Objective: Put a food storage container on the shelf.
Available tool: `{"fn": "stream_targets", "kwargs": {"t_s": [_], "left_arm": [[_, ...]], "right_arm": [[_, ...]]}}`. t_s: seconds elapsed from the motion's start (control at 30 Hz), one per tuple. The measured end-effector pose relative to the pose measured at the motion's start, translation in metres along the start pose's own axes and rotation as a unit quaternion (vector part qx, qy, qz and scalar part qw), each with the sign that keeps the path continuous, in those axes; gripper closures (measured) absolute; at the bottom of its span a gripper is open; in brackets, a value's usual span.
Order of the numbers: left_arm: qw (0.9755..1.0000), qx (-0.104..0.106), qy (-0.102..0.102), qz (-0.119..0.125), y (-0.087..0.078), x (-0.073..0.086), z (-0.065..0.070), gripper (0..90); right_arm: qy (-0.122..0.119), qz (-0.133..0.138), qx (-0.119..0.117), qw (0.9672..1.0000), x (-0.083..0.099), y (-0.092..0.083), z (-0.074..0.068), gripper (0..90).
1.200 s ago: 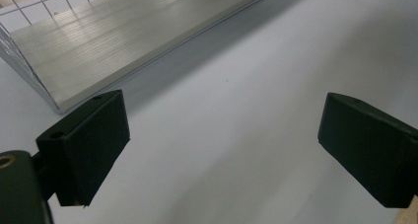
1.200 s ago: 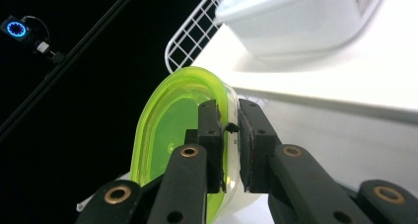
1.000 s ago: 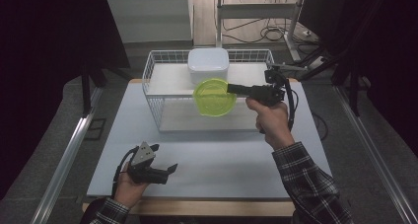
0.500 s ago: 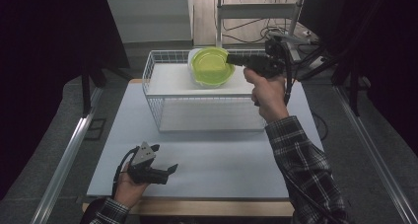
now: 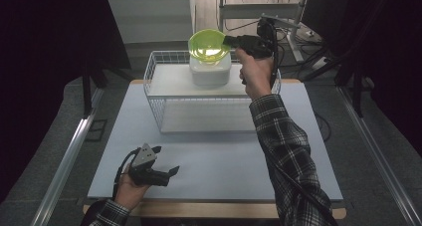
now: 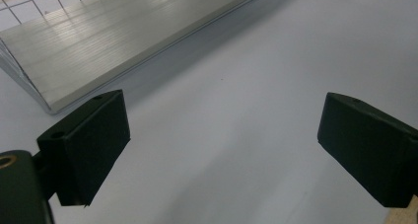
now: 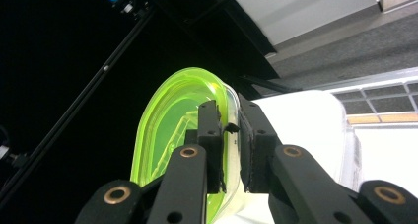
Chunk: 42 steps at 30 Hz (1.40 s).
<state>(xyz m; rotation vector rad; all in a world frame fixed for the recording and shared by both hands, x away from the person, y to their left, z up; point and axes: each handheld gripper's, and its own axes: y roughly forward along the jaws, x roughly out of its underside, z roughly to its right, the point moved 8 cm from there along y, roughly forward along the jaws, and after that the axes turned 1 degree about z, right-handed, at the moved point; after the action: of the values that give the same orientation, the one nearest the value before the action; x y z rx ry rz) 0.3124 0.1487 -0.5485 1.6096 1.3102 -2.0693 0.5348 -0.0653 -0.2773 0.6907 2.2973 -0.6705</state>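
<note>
1. Dark walls and black frames stand around a white desk [image 5: 214, 161].
2. On the far half of the desk sits a white wire basket [image 5: 159, 84] with a flat board inside it.
3. At the back of the basket stands a white tub [image 5: 210, 71].
4. The right gripper [image 5: 230, 40] is up high over the back of the basket, with the person's hand wrapped around its grip.
5. Its jaws are almost shut and pinch the rim of a green bowl [image 5: 208, 44].
6. The bowl is see-through and bright, and it hangs in the air just above the tub.
7. I cannot tell if the bowl touches the tub.
8. In the right gripper view the right gripper's jaws clamp the bowl [image 7: 172, 115] by its edge, one jaw inside and one outside.
9. There the bowl stands on its side, with the tub [image 7: 300, 125] right behind it.
10. The left gripper [image 5: 166, 161] rests low at the near left of the desk, well apart from the basket.
11. Its jaws are wide open and hold nothing.
12. In the left gripper view the left gripper [image 6: 222, 150] faces bare desk, with the basket's board [image 6: 113, 41] ahead of it.
</note>
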Motion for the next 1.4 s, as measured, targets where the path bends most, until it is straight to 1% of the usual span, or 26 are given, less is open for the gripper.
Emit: {"fn": "stream_targets", "kwargs": {"t_s": [0.17,0.27,0.33,0.4,0.47,0.6,0.67,0.7,0.77,0.83,0.9,0.97,1.07,1.1,1.17,1.2,1.3,1.33,1.4], "left_arm": [[1.0000,0.000,-0.002,0.003,-0.001,0.000,-0.001,5.3],[1.0000,0.000,-0.002,0.003,-0.001,0.000,-0.001,5.3],[1.0000,0.000,-0.002,0.003,-0.001,0.000,-0.001,5.3],[1.0000,0.001,-0.001,0.002,-0.001,0.000,-0.001,5.3],[1.0000,0.001,-0.001,0.002,-0.001,0.000,-0.001,5.3],[1.0000,0.002,-0.001,0.002,-0.001,0.000,-0.001,5.3],[1.0000,0.002,-0.001,0.002,-0.001,0.000,-0.001,5.3],[1.0000,0.002,-0.001,0.002,-0.001,0.000,-0.001,5.3],[1.0000,0.002,-0.001,0.003,-0.001,0.000,-0.001,5.3],[1.0000,0.002,-0.001,0.003,-0.001,0.000,-0.001,5.2],[1.0000,0.002,-0.001,0.003,-0.002,0.000,-0.001,5.3],[1.0000,0.002,-0.001,0.003,-0.001,0.000,-0.001,5.3],[1.0000,0.001,0.000,0.002,-0.001,0.000,-0.001,5.3],[1.0000,0.002,0.000,0.002,-0.001,0.000,-0.001,5.3],[1.0000,0.002,0.001,0.001,-0.001,0.001,-0.001,5.3],[1.0000,0.002,0.001,0.001,-0.001,0.001,-0.001,5.3],[1.0000,0.001,0.000,0.001,-0.001,0.001,-0.001,5.3],[1.0000,0.001,0.000,0.001,-0.001,0.001,-0.001,5.2],[1.0000,0.001,0.001,0.000,-0.001,0.001,-0.001,5.3]], "right_arm": [[0.012,-0.002,0.016,0.9998,-0.005,0.007,0.007,81.0],[0.019,-0.003,0.025,0.9995,-0.006,0.011,0.013,80.6],[0.030,-0.001,0.022,0.9993,-0.006,0.012,0.017,80.2],[0.032,-0.001,0.019,0.9993,-0.007,0.014,0.019,79.4],[0.031,-0.001,0.021,0.9993,-0.007,0.015,0.018,78.5],[0.016,0.004,0.032,0.9993,-0.009,0.019,0.016,73.9],[0.014,0.004,0.037,0.9992,-0.009,0.021,0.016,73.9],[0.007,0.005,0.040,0.9991,-0.009,0.022,0.016,73.7],[0.003,0.007,0.045,0.9990,-0.009,0.023,0.017,72.5],[0.000,0.007,0.047,0.9989,-0.009,0.023,0.018,69.5],[-0.005,0.005,0.054,0.9985,-0.008,0.024,0.020,66.2],[-0.009,0.007,0.053,0.9985,-0.007,0.023,0.022,62.6],[-0.016,0.003,0.053,0.9985,-0.006,0.022,0.024,57.6],[-0.014,0.002,0.052,0.9985,-0.006,0.022,0.023,56.2],[-0.019,0.005,0.052,0.9984,-0.006,0.021,0.024,51.8],[-0.025,0.005,0.051,0.9984,-0.007,0.020,0.024,48.2],[-0.043,0.009,0.049,0.9979,-0.008,0.017,0.024,41.7],[-0.054,0.005,0.045,0.9975,-0.007,0.015,0.024,37.9],[-0.067,0.002,0.034,0.9972,-0.007,0.014,0.024,32.8]]}}
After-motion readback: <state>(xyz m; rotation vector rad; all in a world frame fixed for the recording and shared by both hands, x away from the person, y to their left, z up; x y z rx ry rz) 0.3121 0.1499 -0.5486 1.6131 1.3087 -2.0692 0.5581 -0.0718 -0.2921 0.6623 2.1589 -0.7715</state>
